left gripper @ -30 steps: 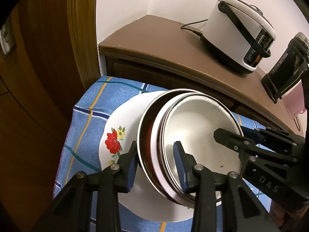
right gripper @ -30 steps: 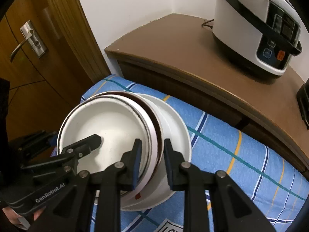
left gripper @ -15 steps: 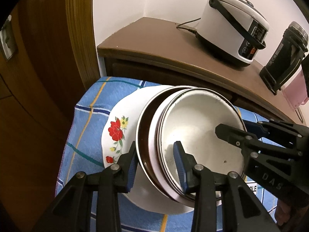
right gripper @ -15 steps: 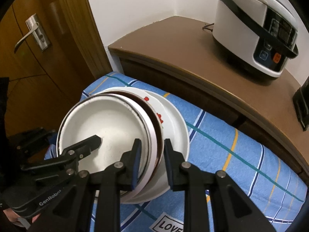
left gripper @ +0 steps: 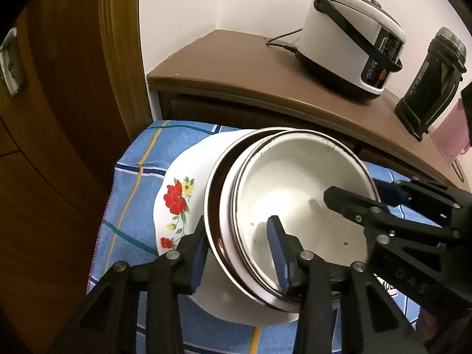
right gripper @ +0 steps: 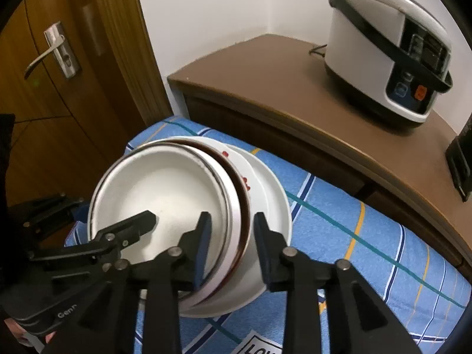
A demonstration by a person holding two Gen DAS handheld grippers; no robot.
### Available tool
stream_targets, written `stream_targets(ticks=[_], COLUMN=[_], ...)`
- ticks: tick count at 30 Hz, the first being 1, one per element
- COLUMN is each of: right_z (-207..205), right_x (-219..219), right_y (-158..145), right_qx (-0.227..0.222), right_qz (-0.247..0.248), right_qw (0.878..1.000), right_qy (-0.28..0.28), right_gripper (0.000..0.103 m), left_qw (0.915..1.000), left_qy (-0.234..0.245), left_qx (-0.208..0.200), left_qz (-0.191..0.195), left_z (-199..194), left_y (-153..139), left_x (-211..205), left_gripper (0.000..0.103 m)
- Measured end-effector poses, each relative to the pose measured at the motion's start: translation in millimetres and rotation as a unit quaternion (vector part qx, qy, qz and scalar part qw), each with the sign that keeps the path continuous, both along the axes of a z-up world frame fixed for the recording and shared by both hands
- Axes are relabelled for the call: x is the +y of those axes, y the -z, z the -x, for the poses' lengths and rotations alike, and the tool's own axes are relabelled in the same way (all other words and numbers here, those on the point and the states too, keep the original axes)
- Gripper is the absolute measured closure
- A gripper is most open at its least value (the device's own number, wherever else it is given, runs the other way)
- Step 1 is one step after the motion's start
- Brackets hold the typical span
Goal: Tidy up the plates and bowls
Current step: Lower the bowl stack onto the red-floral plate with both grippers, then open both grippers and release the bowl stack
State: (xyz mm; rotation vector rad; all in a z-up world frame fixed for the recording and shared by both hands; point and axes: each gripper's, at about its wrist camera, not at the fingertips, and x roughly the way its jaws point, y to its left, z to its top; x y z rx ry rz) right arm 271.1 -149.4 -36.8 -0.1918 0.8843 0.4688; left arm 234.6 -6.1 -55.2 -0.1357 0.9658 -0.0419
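A white enamel bowl (left gripper: pixel 295 183) (right gripper: pixel 165 183) sits nested in a brown-rimmed bowl (left gripper: pixel 214 206) (right gripper: pixel 244 206), and both rest tilted in a white floral dish (left gripper: pixel 183 183) (right gripper: pixel 274 200) on a blue checked cloth (left gripper: pixel 138 183). My left gripper (left gripper: pixel 237 253) (right gripper: pixel 107 212) straddles the near left rim of the stack, one finger inside the enamel bowl and one outside. Its jaws are opening. My right gripper (right gripper: pixel 233 236) (left gripper: pixel 358 191) straddles the opposite rim the same way. Its jaws are also opening, with a gap beside the rims.
A brown cabinet top (left gripper: pixel 236 67) stands behind the cloth with a white rice cooker (left gripper: pixel 348 38) (right gripper: pixel 383 44), a black appliance (left gripper: pixel 427 79) and a pink container (left gripper: pixel 451 135). A wooden door (right gripper: pixel 59 103) with a metal handle (right gripper: pixel 44 56) is on the left.
Both grippers' jaws have spread wider around the stack's rims. The nested bowls have stayed in the floral dish.
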Motion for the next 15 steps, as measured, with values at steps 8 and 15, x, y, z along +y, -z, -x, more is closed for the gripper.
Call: stream_targets(ticks=[8,15], right_z=[46.6,107.2], right_x=[-39.0,-86.5], right_y=[-33.3,-72.8], right_qx=[-0.072,-0.155], right_qz=[-0.015,-0.033], right_qw=[0.997,0.984], right_qy=[0.035,0.079], right_gripper=[0.043,0.020], left_qw=[0.9981,0.9885], left_qy=[-0.008,0.007], left_qx=[-0.054,-0.142], left_qz=[-0.028,-0.051], left_z=[30.2,77.4], left_y=[-33.1,-78.5], left_x=[-10.2,-42.6], left_gripper=[0.046,0.029])
